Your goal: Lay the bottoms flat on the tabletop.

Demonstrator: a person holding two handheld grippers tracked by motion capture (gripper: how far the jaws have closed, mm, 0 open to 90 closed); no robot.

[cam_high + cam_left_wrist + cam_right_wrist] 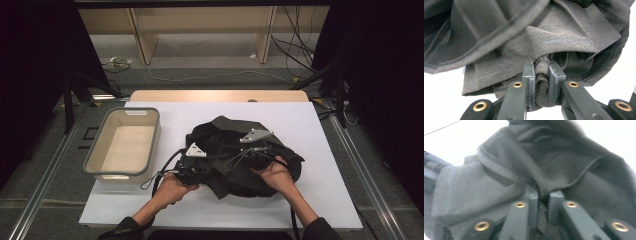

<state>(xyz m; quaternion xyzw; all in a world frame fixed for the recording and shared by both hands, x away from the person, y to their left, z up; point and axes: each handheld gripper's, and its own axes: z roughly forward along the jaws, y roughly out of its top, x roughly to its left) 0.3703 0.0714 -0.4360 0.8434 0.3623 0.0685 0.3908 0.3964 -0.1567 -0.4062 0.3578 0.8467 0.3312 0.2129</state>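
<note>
Dark garment (240,150) lay crumpled in a heap on the white bench (320,200), toward the person's side, right of centre. Left claw (541,67) was clamped on a bunched fold at the heap's near-left edge; right claw (544,195) pinched a seamed fold at the near-right. Cloth sat squeezed between both pairs of jaws. Two separate grips probably meant to lift and spread it. Empty beige tub (97,150) stood just left of the heap, apart from it.
</note>
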